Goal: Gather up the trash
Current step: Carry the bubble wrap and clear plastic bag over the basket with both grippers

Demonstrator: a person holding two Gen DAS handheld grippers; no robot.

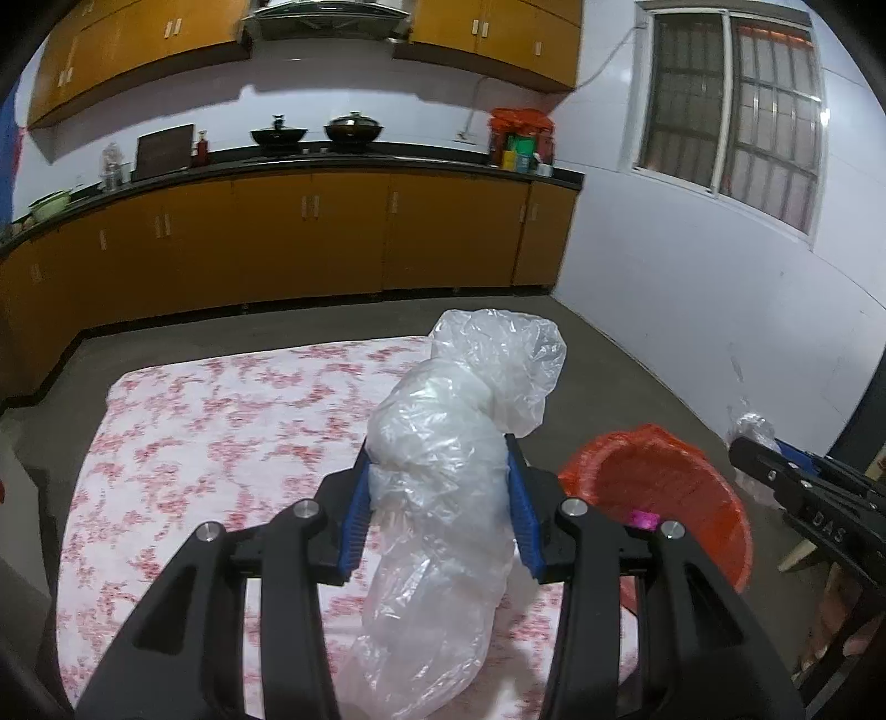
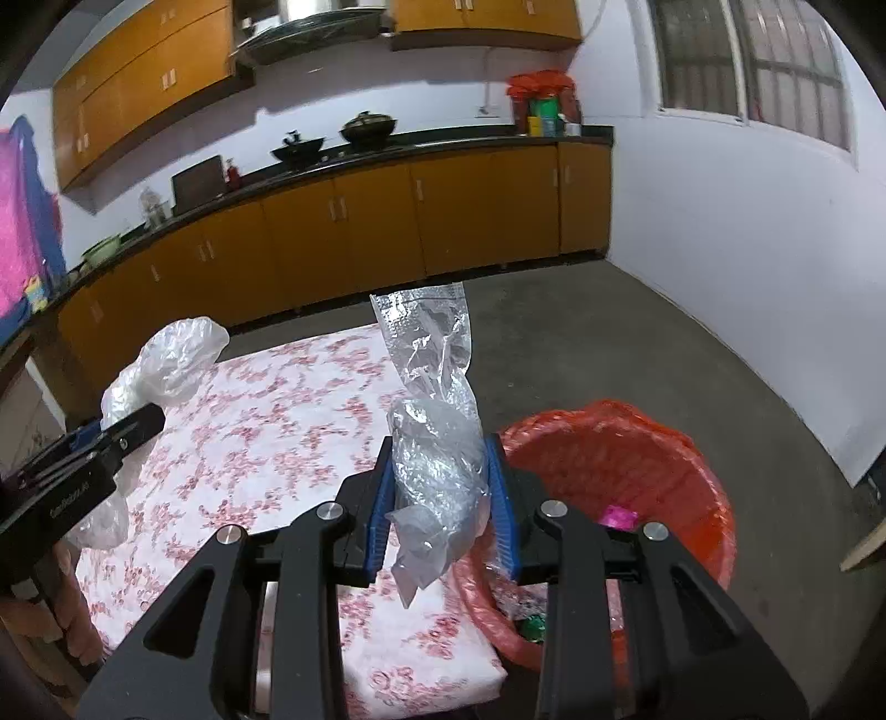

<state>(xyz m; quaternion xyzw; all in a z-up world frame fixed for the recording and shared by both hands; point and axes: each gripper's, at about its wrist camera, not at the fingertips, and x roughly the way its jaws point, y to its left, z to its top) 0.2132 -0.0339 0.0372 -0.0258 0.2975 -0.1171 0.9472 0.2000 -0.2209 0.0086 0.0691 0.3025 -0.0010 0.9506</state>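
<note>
Since both bags are light, soft and slippery, we hold each mid-bunch: left gripper (image 1: 440, 493) clamps the crumpled white bag (image 1: 443, 487), right gripper (image 2: 440, 493) the clear bag (image 2: 437, 459), beside the red bin (image 2: 637, 459).

Kitchen: orange base cabinets (image 1: 310, 232) under black countertop (image 1: 332, 160), matching wall cabinets (image 1: 138, 50), white walls (image 1: 692, 288), barred window (image 1: 731, 111), grey concrete floor (image 2: 581, 343), floral-clothed table (image 1: 221, 443).
</note>
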